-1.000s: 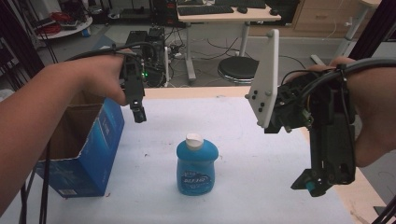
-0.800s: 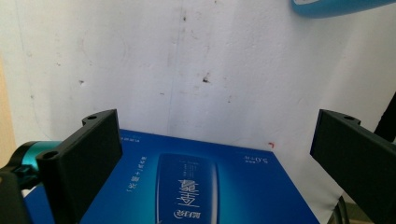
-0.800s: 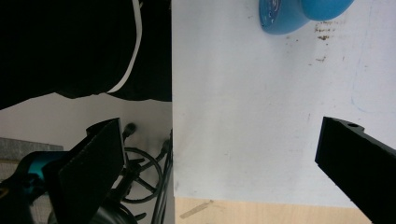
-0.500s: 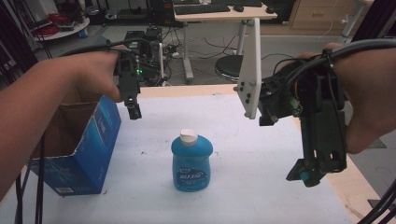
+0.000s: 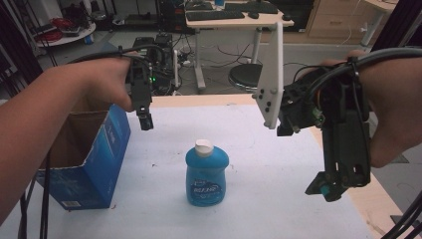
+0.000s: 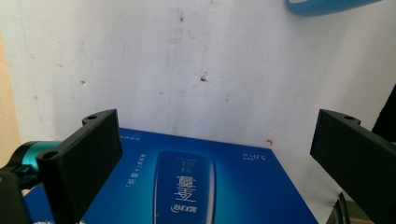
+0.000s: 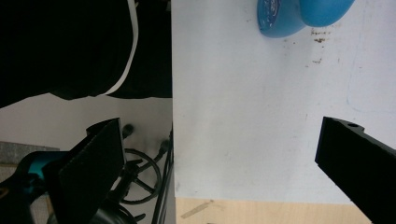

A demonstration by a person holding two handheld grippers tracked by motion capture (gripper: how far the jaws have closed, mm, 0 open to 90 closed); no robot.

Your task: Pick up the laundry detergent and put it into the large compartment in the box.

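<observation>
A blue bottle with a white cap stands upright in the middle of the white table. My left gripper hangs above the table beside the right wall of an open blue cardboard box, jaws pointing down. In the left gripper view its jaws stand wide apart, open, over the box's printed side, with the bottle's edge at the top. My right gripper hovers open to the right of the bottle near the table's right edge. The bottle's base shows far beyond its empty, open jaws.
The white table has a wooden rim along its right side. The box stands at the left front. Behind the table are a desk, a stool and cables on the floor.
My right gripper has drifted slightly to the left. The left gripper and the bottle have hardly moved.
</observation>
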